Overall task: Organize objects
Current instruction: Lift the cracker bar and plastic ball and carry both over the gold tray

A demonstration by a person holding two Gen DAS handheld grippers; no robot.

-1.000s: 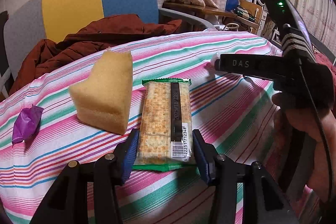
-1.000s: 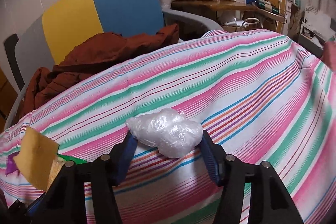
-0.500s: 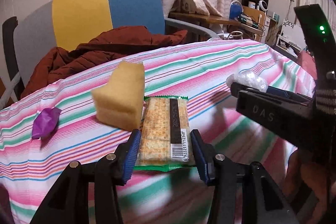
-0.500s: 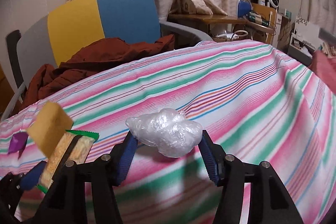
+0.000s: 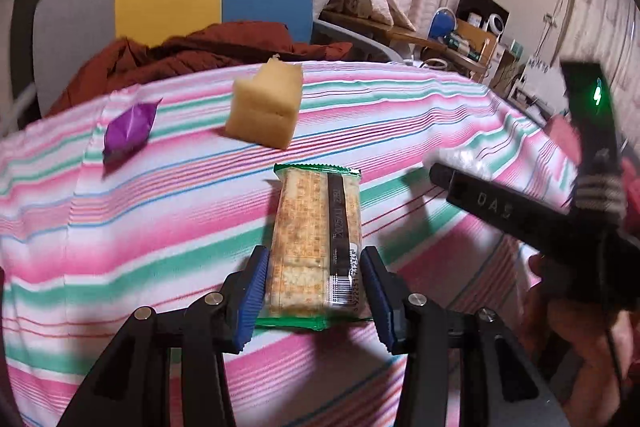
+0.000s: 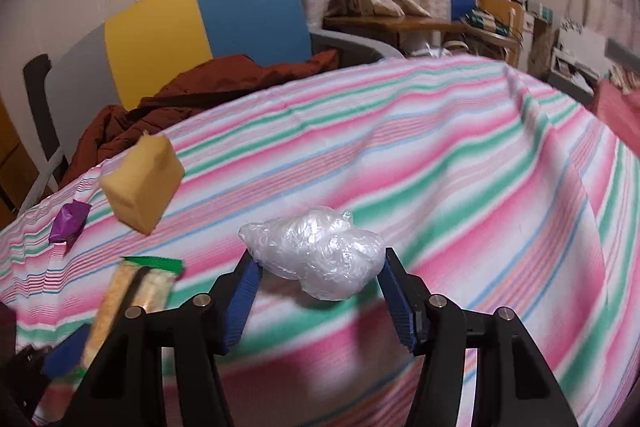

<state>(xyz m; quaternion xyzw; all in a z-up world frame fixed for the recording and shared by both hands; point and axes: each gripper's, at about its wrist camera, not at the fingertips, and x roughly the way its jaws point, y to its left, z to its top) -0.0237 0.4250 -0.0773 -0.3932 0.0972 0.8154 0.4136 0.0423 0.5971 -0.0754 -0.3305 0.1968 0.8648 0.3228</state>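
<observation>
The left gripper (image 5: 314, 301) is holding a cracker packet (image 5: 316, 247) by its near end, the blue pads pressing on the long sides just above the barcode, and its jaws are closing tighter on the wrapper. The packet is sticking straight out ahead of the fingers, its green far edge pointing toward the yellow sponge block (image 5: 265, 107), which is resting further back on the striped tablecloth (image 5: 120, 211). A purple wrapper (image 5: 129, 129) is lying to the left of the sponge, well apart from the claw. The packet is casting a shadow on the cloth below it, so it is looking lifted rather than lying flat, though the blur is making this hard to judge. The right gripper (image 6: 320, 283) is sitting at a moderate width, clamping a crumpled clear plastic ball (image 6: 320, 251) between its blue pads; the ball is bulging above and in front of the fingers. In the right wrist view the packet and the left claw are showing at the lower left, beside the sponge.
</observation>
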